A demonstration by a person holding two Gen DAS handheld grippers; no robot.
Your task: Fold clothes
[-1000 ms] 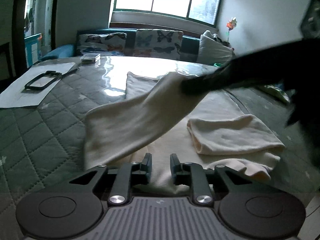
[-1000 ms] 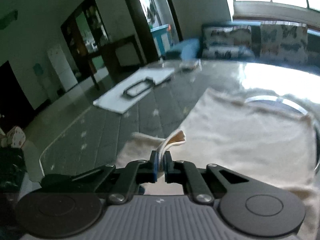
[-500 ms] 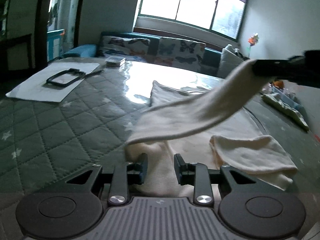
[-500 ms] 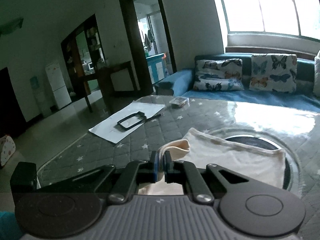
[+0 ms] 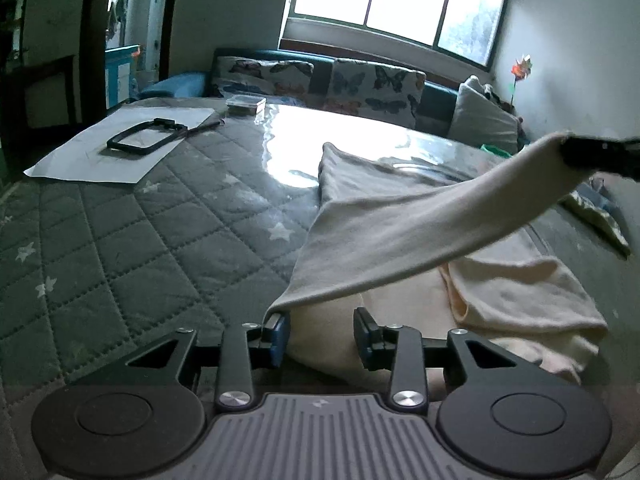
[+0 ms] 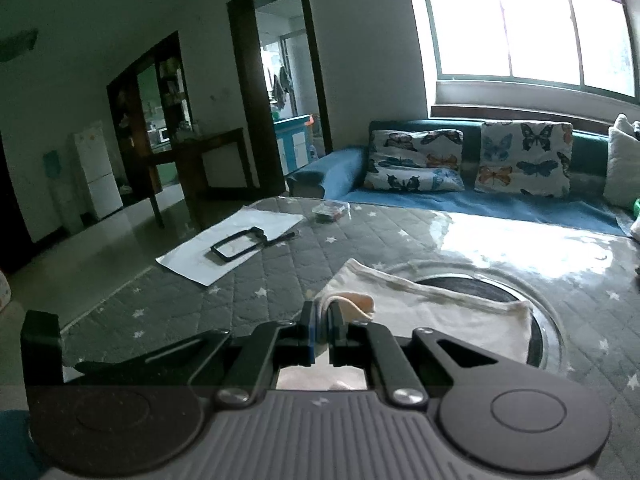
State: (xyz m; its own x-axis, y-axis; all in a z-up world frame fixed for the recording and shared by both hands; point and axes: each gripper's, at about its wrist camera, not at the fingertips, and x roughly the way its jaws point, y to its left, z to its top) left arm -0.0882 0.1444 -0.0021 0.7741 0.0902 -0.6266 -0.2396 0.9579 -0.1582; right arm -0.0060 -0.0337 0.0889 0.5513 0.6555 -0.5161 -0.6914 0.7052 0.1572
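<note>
A cream long-sleeved garment [image 5: 400,184] lies spread on the grey quilted table cover [image 5: 120,240]. One sleeve [image 5: 420,236] is stretched up and to the right, its cuff pinched in my right gripper [image 5: 584,156], seen as a dark bar at the right edge. The right wrist view has that gripper [image 6: 322,336] shut on the cuff [image 6: 352,304], raised above the garment's body [image 6: 440,312]. My left gripper [image 5: 320,336] stands open low over the near hem, its fingers on either side of the fabric. The other sleeve [image 5: 520,292] lies folded across the body.
A white sheet of paper [image 5: 120,148] carrying a black frame [image 5: 144,140] lies at the table's far left, with a small clear box [image 5: 246,104] behind it. A blue sofa with butterfly cushions [image 5: 376,84] runs along the far side. Crumpled cloth [image 5: 596,216] sits at the right.
My right gripper has carried the sleeve cuff up and rightward, drawing the sleeve taut. The left gripper's fingers have spread wider and sit further left along the near hem.
</note>
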